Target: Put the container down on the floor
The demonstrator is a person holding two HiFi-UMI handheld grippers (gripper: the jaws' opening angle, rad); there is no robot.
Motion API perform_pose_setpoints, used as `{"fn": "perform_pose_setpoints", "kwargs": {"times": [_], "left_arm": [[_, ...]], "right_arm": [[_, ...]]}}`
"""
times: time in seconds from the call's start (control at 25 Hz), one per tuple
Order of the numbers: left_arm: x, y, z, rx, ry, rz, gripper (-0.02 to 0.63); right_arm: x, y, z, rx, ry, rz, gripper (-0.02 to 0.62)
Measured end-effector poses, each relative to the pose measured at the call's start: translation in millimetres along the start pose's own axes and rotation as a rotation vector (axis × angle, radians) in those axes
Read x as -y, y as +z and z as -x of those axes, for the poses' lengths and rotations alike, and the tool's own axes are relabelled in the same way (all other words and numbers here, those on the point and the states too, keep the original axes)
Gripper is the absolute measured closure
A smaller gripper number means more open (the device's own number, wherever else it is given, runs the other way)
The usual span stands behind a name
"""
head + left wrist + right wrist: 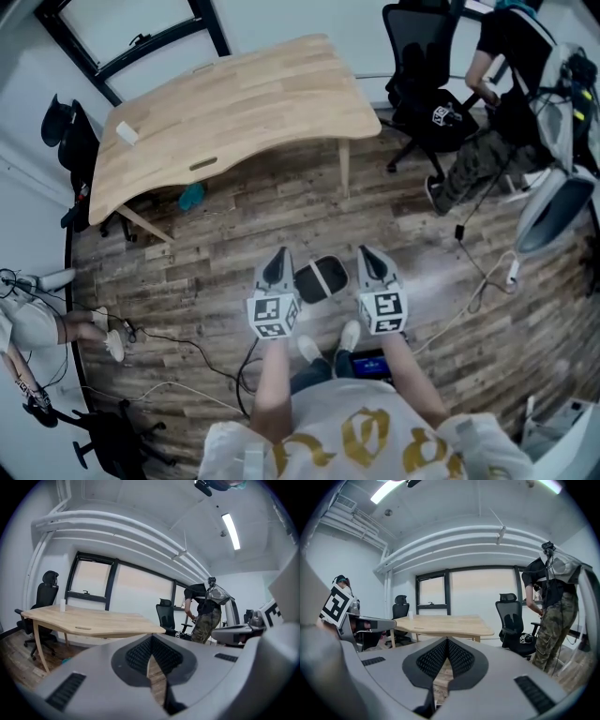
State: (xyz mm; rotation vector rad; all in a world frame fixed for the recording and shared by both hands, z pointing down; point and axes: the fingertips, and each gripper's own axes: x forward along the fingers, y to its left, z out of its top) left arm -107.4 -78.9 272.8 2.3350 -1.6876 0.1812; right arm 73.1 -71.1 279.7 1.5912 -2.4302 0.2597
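I judge the set-down itself to be done; the container, a dark rounded thing, lies on the floor on the near side of the wooden table, well apart from the table's leg, and nothing grips it; my left gripper hangs just to its left, jaws pressed together on nothing; my right gripper hangs just to its right, jaws likewise closed and empty; both gripper views look across at the table, not down at the floor; from above neither seems to touch the container, though I cannot be sure; the next move, I think, only calls for keeping both grippers clear without knocking it.
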Motion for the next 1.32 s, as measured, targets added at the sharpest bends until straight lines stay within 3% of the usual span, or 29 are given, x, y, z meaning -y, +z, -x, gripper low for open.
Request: {"fn": "perform_pose_setpoints", "kwargs": {"times": [0.4, 1.32], "left_arm": [[6, 27, 8, 0.047, -0.026, -0.016, 0.606], [8, 18, 25, 0.052, -0.059, 0.014, 0.605]], "right_arm": [[-17, 13, 10, 0.003, 0.011, 0.027, 0.598], [-29, 8, 23, 0.002, -0.003, 0.013, 0.597]]}}
